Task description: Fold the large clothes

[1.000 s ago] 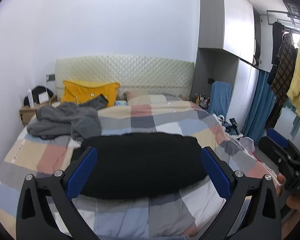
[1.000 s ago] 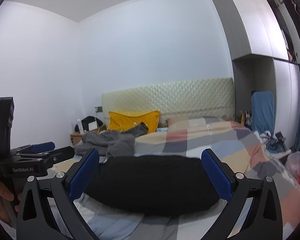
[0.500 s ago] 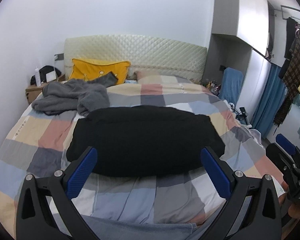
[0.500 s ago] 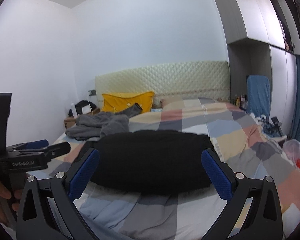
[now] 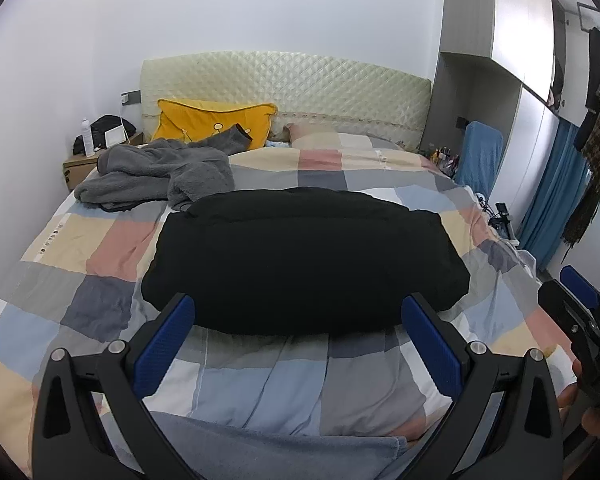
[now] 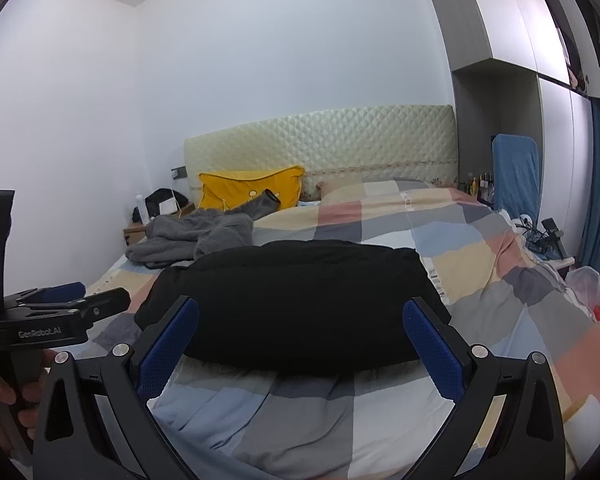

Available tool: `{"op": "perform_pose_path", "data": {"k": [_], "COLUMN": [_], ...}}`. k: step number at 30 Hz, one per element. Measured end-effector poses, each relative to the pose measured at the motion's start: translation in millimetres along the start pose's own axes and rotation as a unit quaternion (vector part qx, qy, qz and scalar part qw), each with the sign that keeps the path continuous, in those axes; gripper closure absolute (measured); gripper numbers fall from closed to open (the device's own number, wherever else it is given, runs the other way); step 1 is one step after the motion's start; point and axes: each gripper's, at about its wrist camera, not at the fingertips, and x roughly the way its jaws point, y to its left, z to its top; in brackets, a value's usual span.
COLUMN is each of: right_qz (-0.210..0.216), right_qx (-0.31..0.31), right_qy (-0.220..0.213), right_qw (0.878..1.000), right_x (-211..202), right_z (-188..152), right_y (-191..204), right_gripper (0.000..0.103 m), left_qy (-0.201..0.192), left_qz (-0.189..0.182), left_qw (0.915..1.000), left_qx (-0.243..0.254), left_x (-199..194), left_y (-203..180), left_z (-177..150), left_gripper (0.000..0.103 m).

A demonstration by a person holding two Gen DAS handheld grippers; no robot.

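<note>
A black garment [image 5: 304, 260] lies as a folded bulky rectangle in the middle of the checked bed; it also shows in the right wrist view [image 6: 296, 304]. My left gripper [image 5: 300, 340] is open and empty, held above the bed's near end just short of the garment. My right gripper [image 6: 300, 340] is open and empty, likewise short of the garment's near edge. The left gripper also shows at the left of the right wrist view [image 6: 66, 304], and the right gripper at the right edge of the left wrist view [image 5: 580, 312].
A crumpled grey fleece garment [image 5: 156, 172] lies at the bed's far left by a yellow pillow [image 5: 216, 122]. A nightstand [image 5: 82, 166] stands far left. A blue chair [image 5: 478, 156], cables, curtain and hanging clothes [image 5: 596, 136] are on the right.
Both grippers have tilted downward and moved a little closer over the bed; the black garment now sits higher and larger in both views. Both stay open. The garment has not moved.
</note>
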Motion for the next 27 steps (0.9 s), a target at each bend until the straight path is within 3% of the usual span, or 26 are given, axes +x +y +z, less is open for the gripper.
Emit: {"op": "perform_pose_path", "data": {"k": [14,27], "right_qz": [-0.002,-0.013], "right_qx": [-0.010,-0.007], "right_qy": [0.026,0.024], "right_qw": [1.000,1.000], "right_x": [15,14], "right_z": [-8,-7], "right_y": [-1,-4], "right_gripper": [0.000,0.000], "left_qy": [0.003,0.005], "left_qz": [0.038,0.038], "left_qw": [0.9993,0.9992], "left_qx": [-0.004,-0.010], "left_x": [3,1], "left_y": [3,10], "left_z": [-6,-8], "left_gripper": [0.000,0.000]}}
